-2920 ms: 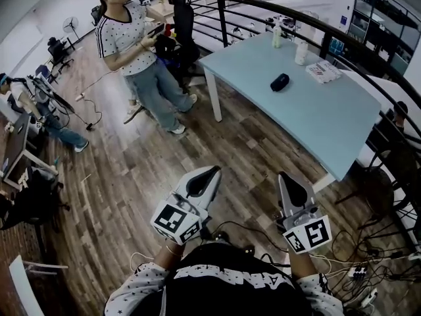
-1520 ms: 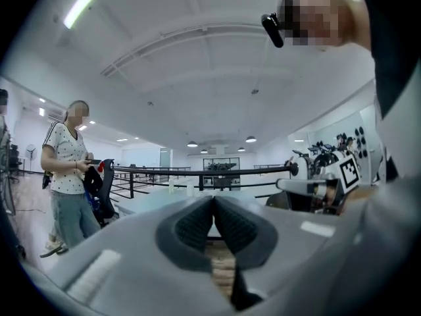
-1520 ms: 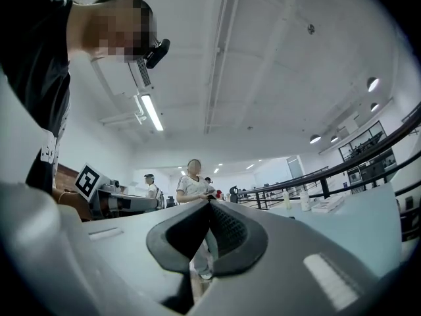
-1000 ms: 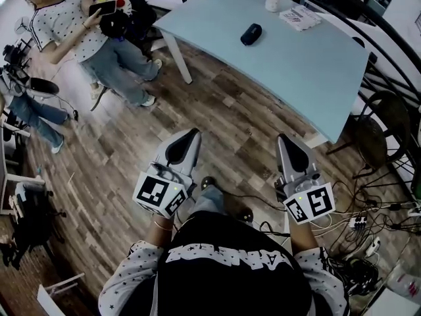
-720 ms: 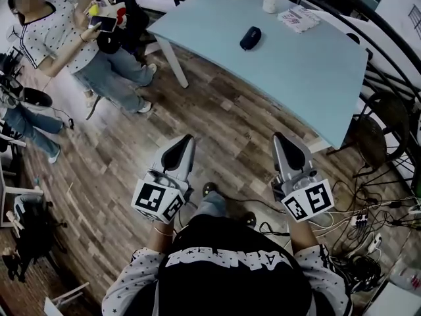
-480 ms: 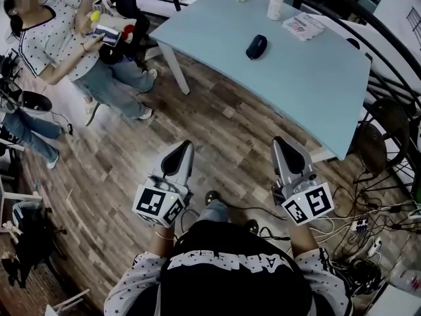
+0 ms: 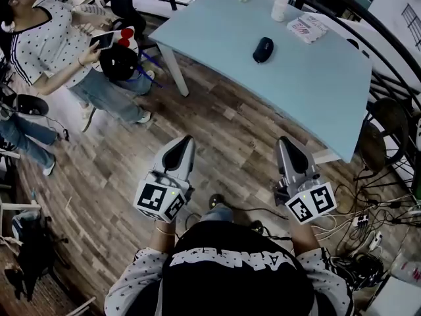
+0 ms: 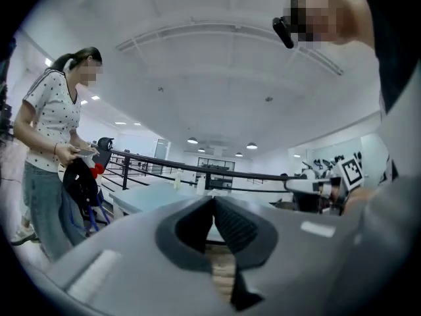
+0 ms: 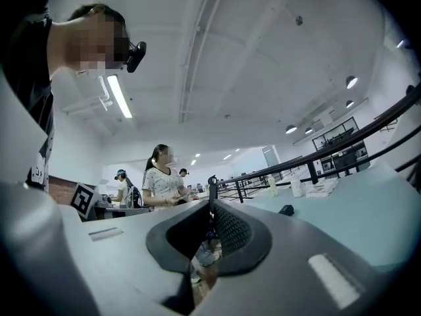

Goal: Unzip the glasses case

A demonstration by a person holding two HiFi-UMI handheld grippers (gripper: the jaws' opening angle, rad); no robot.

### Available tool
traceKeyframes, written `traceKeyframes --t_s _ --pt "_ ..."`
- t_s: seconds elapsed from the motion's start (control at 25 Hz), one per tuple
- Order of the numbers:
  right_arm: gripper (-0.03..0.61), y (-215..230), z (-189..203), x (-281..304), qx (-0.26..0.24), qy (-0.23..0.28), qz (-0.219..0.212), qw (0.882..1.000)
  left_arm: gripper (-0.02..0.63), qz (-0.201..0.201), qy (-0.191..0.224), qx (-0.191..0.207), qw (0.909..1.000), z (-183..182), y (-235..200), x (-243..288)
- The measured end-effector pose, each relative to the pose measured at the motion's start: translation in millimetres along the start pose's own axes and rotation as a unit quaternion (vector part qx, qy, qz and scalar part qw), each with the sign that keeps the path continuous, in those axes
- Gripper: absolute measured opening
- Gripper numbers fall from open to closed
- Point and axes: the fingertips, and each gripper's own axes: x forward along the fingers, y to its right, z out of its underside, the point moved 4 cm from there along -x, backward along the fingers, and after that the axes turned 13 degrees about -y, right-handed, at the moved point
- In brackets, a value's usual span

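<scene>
The glasses case (image 7: 263, 49), a small dark oval, lies on the light blue table (image 7: 309, 91) far ahead of me. It also shows small in the right gripper view as the case (image 9: 285, 210). My left gripper (image 7: 185, 140) and right gripper (image 7: 283, 141) are held side by side over the wooden floor, well short of the table and pointing level toward it. In each gripper view the jaws meet, left gripper (image 8: 212, 199) and right gripper (image 9: 210, 206), with nothing between them.
A person (image 7: 56, 41) stands at the left with a phone and a dark bag. Two bottles (image 7: 280, 6) and a printed packet (image 7: 306, 26) sit at the table's far end. A dark railing (image 7: 395, 64) curves behind it. Cables (image 7: 358, 232) lie on the floor at right.
Both grippers have travelled across the floor with me, still shut. The table and case have shifted slightly down and right in the head view, and the standing person has shifted further toward its left edge.
</scene>
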Motion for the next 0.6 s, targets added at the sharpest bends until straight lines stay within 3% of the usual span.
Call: traceKeyframes --t_s 0.24,0.44,0.6 --pt "0.006 -4.2 -12.1 8.8 -0.008 -0.004 0.021 1.0 0.0 0.029 0.016 0.008 0.9994 -13.7 -13.0 6.2" --pt "0.005 -9.1 -26.7 9.0 -0.015 0.025 0.053 0.998 0.0 0.03 0.028 0.003 0.9991 -20.6 -29.2 1.6" --pt "0.005 -13.3 -31.3 12.8 -0.011 0.032 0.054 0.998 0.0 0.032 0.035 0.012 0.9988 -25.6 -36.9 -1.9"
